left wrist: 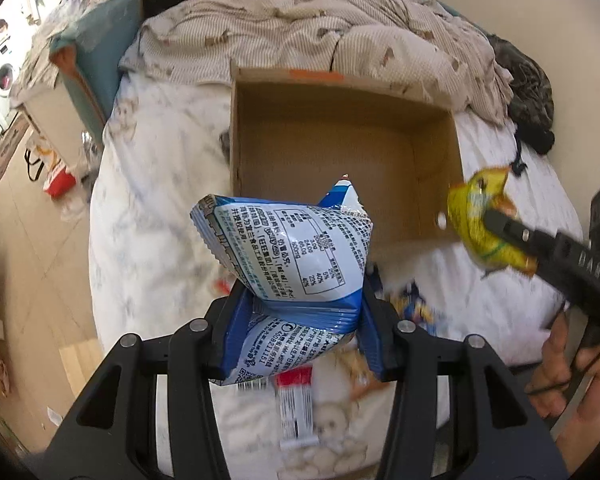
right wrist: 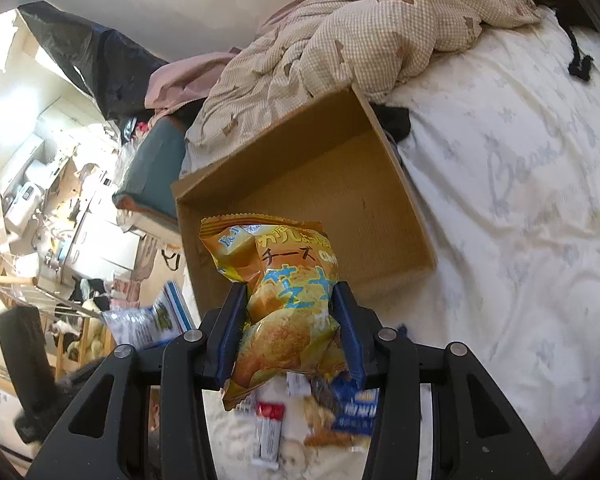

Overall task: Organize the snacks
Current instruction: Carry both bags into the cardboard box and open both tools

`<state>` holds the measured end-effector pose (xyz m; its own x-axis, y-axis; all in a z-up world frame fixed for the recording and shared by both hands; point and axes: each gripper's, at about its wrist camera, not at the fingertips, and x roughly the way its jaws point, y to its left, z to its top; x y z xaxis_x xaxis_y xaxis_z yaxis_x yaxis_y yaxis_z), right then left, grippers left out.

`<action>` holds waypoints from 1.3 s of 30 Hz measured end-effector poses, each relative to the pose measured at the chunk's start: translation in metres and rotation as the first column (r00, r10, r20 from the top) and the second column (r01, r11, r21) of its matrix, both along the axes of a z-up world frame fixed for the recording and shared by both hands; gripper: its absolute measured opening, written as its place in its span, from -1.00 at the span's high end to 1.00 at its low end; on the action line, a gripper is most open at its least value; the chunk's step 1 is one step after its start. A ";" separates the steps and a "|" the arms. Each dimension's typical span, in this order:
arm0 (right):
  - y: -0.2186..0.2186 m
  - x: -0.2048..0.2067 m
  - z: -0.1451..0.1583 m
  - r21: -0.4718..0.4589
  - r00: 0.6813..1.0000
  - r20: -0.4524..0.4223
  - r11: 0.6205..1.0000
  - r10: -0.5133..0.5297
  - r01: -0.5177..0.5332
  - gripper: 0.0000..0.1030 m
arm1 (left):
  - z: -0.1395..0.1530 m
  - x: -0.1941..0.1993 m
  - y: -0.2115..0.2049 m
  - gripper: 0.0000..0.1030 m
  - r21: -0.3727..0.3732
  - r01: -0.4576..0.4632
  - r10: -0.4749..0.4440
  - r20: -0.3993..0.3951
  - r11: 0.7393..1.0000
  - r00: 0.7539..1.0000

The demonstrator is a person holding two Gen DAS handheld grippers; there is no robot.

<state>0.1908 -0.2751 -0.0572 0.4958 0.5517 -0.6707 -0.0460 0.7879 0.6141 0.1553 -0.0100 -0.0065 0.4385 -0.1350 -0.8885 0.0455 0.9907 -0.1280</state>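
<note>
My left gripper (left wrist: 296, 304) is shut on a blue-and-white snack bag (left wrist: 288, 248), held up above the bed in front of an open cardboard box (left wrist: 340, 92) that shows nothing inside. My right gripper (right wrist: 290, 304) is shut on an orange-yellow chip bag (right wrist: 284, 300), also lifted, with the cardboard box (right wrist: 300, 128) just beyond it. In the left wrist view the right gripper (left wrist: 496, 220) and its yellow bag (left wrist: 476, 216) appear at the right, by the box's near right corner. The blue-and-white bag (right wrist: 148, 320) shows blurred at the left of the right wrist view.
More snacks lie on the white sheet below: a red-and-white bar (left wrist: 296, 404), a blue packet (right wrist: 356, 404), a red-topped bar (right wrist: 268, 428). A rumpled beige quilt (left wrist: 300, 28) piles up behind the box. A hand (left wrist: 556, 364) holds the right gripper. The floor (left wrist: 32, 240) lies left of the bed.
</note>
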 end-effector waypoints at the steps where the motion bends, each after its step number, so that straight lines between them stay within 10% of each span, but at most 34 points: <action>1: 0.000 0.002 0.000 0.004 1.000 0.001 1.000 0.001 -0.001 0.11 | 0.001 0.009 -0.001 0.13 0.009 0.004 -0.004 0.010 1.000 1.000; 17: 0.022 0.060 -0.020 -0.130 0.999 -0.011 0.991 0.033 -0.034 0.11 | -0.028 0.071 -0.049 0.13 0.219 0.088 -0.124 0.155 0.972 0.980; 39: 0.022 0.078 -0.045 -0.152 0.994 -0.086 0.987 -0.060 0.047 0.05 | -0.064 0.093 -0.034 0.00 0.134 0.042 -0.052 0.069 0.990 0.996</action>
<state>0.2687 -0.2536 -0.1021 0.4554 0.4157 -0.7873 0.0492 0.8712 0.4885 0.2487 -0.0440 -0.0706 0.4984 -0.0408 -0.8660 0.0971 0.9952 0.0090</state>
